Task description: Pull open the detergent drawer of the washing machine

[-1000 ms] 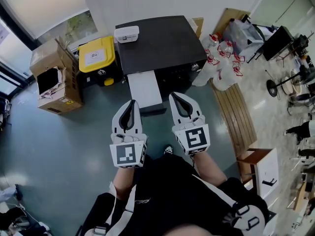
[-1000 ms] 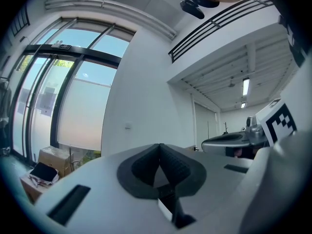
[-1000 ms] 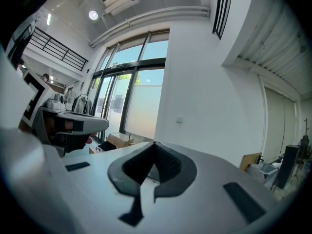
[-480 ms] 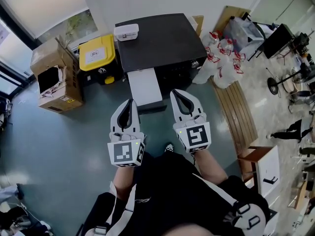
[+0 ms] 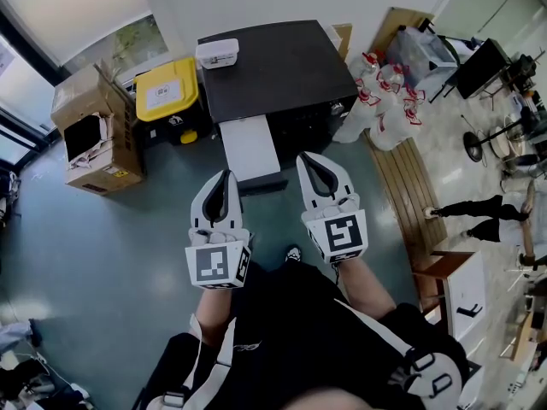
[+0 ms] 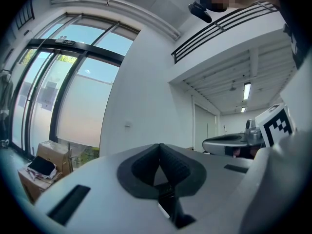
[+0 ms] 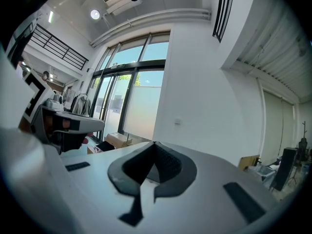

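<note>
Grey floor (image 5: 128, 254), washing machine (image 5: 273, 67), drawer (image 5: 249, 148) out; left hand-held gripper (image 5: 226, 178), right hand-held gripper (image 5: 310, 161), each pressed together.

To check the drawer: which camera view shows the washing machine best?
The head view: it shows the dark washing machine from above, with a white drawer standing out from its front. The left gripper view and the right gripper view show walls and windows, not the machine.

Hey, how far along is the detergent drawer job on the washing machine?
Done, it seems: the white detergent drawer stands pulled out from the front of the black washing machine. In hand: nothing; the left gripper and right gripper are both shut, empty, and short of the drawer. Left: apparently nothing.
</note>
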`<state>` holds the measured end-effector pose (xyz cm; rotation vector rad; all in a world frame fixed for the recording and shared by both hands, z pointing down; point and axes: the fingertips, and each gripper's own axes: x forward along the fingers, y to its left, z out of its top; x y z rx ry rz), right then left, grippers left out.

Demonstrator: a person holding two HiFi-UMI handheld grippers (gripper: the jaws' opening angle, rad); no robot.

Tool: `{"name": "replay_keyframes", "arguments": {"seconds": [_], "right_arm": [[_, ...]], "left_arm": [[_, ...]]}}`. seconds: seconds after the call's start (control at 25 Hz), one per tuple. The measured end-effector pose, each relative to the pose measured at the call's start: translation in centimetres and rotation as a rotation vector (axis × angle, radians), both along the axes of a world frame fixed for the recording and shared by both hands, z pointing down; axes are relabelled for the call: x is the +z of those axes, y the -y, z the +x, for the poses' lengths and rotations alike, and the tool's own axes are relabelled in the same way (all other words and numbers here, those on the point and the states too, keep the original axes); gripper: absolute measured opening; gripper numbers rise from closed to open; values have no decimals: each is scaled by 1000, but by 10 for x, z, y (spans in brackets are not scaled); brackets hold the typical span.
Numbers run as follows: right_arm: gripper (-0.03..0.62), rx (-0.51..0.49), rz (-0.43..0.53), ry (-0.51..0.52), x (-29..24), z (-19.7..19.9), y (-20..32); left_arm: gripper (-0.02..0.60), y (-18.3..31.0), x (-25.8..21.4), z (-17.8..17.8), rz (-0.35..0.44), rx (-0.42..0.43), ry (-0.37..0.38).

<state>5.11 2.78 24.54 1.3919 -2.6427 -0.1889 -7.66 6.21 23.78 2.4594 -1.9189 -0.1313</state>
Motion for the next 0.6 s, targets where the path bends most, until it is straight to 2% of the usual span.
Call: {"name": "replay_keyframes", "arguments": {"seconds": [0.6], "right_arm": [[8,-18,11,-5,-3,-4,-1]], "left_arm": [[21,-2,-8,4,23,14,4]]}}
